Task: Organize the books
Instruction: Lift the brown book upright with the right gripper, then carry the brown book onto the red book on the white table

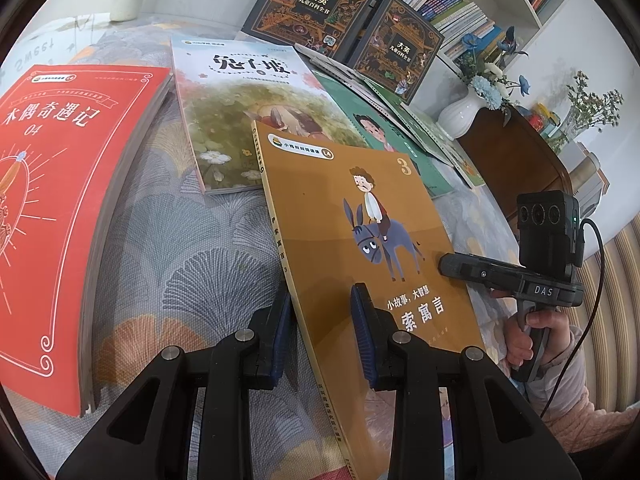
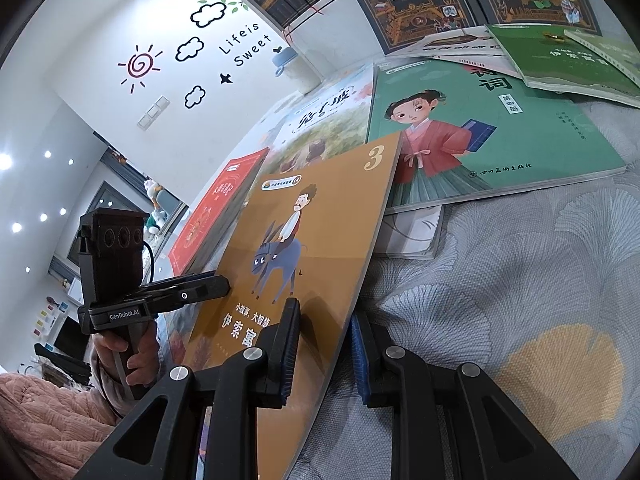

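Both the left gripper [image 1: 320,332] and right gripper [image 2: 326,350] are clamping the orange book [image 1: 360,240] by opposite edges above the bedspread [image 1: 208,248] (tilted, cover up), so level, matched hands are probably keeping it from twisting.

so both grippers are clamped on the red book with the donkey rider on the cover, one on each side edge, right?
Not quite: the book is orange-brown, not red. Both wrist views show the orange-brown book with the donkey rider held by the left gripper at its spine edge and the right gripper at the opposite edge. The red book lies untouched on the bedspread to the left.
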`<state>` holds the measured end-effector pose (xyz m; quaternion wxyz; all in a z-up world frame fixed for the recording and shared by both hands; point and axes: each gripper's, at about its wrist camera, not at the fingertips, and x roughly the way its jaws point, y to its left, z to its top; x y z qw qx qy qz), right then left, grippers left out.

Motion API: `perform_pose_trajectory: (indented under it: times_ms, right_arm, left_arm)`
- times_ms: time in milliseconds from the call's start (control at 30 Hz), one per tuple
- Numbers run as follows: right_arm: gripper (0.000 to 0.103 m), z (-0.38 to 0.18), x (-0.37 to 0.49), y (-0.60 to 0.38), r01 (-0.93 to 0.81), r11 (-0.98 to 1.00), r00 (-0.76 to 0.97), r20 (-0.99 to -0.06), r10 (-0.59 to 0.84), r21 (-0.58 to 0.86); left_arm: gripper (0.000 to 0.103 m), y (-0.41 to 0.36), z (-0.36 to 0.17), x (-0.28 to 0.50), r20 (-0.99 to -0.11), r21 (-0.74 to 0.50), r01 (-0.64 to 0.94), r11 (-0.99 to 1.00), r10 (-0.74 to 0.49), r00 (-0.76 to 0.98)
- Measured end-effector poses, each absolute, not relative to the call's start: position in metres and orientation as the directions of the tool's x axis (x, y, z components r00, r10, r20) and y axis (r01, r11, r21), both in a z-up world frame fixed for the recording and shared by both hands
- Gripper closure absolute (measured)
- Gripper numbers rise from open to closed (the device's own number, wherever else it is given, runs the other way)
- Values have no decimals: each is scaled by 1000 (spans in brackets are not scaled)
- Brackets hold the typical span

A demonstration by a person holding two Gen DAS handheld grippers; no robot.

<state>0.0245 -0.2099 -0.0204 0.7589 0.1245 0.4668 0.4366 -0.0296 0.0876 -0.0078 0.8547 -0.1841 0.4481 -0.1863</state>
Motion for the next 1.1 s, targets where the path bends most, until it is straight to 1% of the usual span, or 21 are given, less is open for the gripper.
perform_pose_trajectory:
  times_ms: [400, 533, 600, 700, 833, 900, 967, 1100]
  right_arm:
    - [82, -20, 25, -210, -547, 589, 184, -601, 778, 594]
    - [81, -18, 22, -209, -522, 618, 199, -621, 758, 588]
    - [78, -12, 18, -204, -519, 642, 206, -647, 734, 564]
    - [78, -4, 10, -197, -535, 667, 218, -678, 702, 518]
    - [78, 8, 1, -190, -546, 647, 197, -669, 717, 532]
    - [78, 16, -4, -182, -570, 646, 203, -676, 709, 507]
    - [78, 24, -11, -171, -602, 642, 206, -685, 699, 475]
    - [78, 36, -15, -151, -635, 613, 182, -680, 710, 470]
  left_arm:
    - [74, 87, -8, -30, -698, -483, 150, 863, -482, 530]
    - [76, 88, -6, -30, -703, -497, 129, 858, -485, 520]
    - [76, 87, -4, -29, -716, -489, 122, 864, -478, 509]
    - [76, 85, 0, -29, -728, -477, 130, 869, -473, 496]
    - [76, 93, 2, -30, -726, -493, 115, 862, -481, 491]
    - [76, 98, 5, -31, -725, -496, 111, 861, -481, 492]
    - [76, 104, 10, -33, -725, -481, 108, 870, -464, 510]
    - [76, 120, 25, -35, -716, -461, 105, 881, -439, 542]
